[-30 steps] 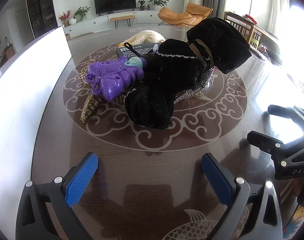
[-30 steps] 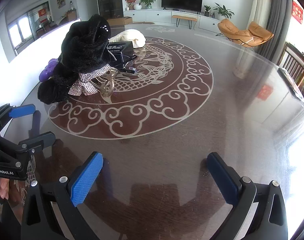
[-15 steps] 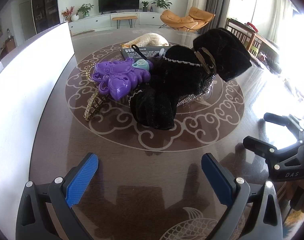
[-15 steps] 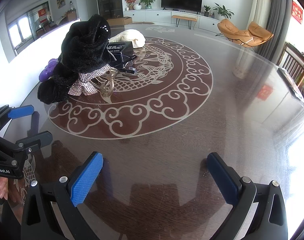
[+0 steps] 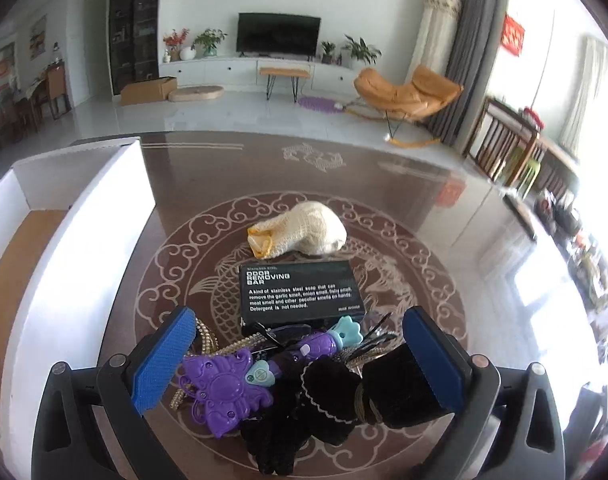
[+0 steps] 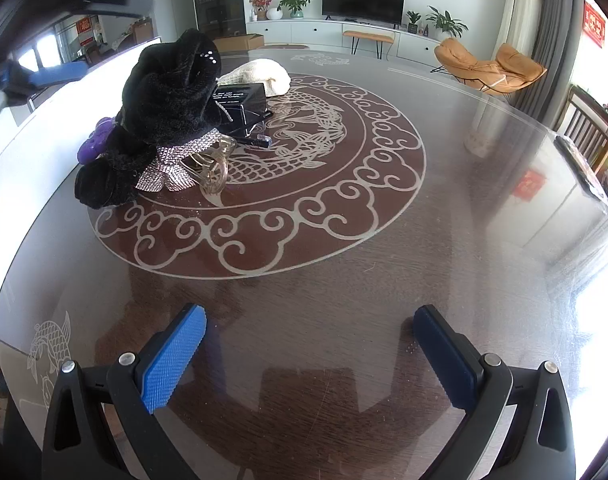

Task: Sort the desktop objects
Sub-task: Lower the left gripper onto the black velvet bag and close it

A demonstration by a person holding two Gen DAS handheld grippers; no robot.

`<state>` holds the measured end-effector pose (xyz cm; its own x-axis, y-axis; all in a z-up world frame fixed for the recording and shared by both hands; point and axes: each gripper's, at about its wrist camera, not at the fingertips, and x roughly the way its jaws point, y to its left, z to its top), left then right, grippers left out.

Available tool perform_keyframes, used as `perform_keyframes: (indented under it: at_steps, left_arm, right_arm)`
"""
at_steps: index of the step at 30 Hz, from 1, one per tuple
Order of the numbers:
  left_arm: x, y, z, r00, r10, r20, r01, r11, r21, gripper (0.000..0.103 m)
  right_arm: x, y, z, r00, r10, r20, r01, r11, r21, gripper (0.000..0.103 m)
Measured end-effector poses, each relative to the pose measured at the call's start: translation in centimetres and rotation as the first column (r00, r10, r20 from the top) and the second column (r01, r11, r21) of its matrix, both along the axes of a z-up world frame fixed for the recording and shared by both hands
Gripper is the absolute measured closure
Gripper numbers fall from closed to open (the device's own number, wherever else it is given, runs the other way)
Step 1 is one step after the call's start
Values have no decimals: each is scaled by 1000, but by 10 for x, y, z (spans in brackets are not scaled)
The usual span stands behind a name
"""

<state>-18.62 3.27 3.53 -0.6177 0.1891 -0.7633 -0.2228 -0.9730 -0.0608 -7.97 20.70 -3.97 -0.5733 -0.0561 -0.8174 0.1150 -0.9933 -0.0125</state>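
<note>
Your left gripper [image 5: 299, 354] now sits over the pile, far closer than a second ago, jaws wide apart around it and clamped on nothing; the pile's lower edge is cut off by the frame. From left to right between the blue pads [image 5: 163, 360] you see a rhinestone clip [image 5: 207, 338], half hidden, the purple toy [image 5: 223, 390], then the black velvet bow [image 5: 344, 396], whose folds are hard to make out. Behind them lie the black box [image 5: 299, 294] and a cream knit piece [image 5: 304, 230]. A white bin [image 5: 87, 216] stands at left. Your right gripper [image 6: 310, 356] hangs spread over bare table [image 6: 344, 264], unmoved, well apart from the pile.
</note>
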Motion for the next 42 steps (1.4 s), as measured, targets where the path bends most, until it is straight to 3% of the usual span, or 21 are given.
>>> perform_keyframes:
  at_steps: [2,4,9,15,20,22,25,28,29,33,36,42]
  left_arm:
    - [7,13,-14,998,-68,1,67,993,-92,0]
    - [30,2,-15,994,-108,-27,106,991,-76,0]
    - [86,-47,-29,988,-153,-9,152,985,-78,0]
    - [133,-90,-32,992,-124,-13,124,992,-5,0]
    - [133,-76,-25,992,-126,1,125,983,131,0]
    - [129,-58,-19,992,-122,-11,123,981,150,0]
    - [115,-27,-25,993,-118,13,117,989,95,0]
    - [109,-14,-48,994,-100,46,103,993,-50,0]
    - [111,-20,-52,995,-89,48,92,994,-58,0]
    - [124,-73,-59,996,-12,88,9,1000,26,0]
    - [134,-100,-54,997,12,79,-14,1000,23,0]
    - [140,-85,-35,997,-74,34,70,991,112,0]
  right_arm:
    - [0,1,1,1000,-8,0,8,1000,-1,0]
    - [1,2,1,1000,-15,-2,15,1000,-4,0]
    - [3,6,5,999,-29,-29,29,999,-18,0]
    - [2,5,4,1000,-17,-16,16,999,-34,0]
    - [0,2,2,1000,-15,-6,14,1000,-16,0]
    - [0,1,1,1000,-15,-4,15,1000,-9,0]
    - [-1,-1,0,1000,-16,-3,16,1000,-2,0]
    - [-1,1,0,1000,-20,-5,20,1000,-10,0]
    - [-1,1,0,1000,-21,-6,21,1000,-14,0]
    - [1,4,1,1000,-27,-13,26,999,-31,0]
    - [2,6,2,999,-28,-21,27,998,-48,0]
    - [3,5,1,1000,-24,-18,23,998,-51,0]
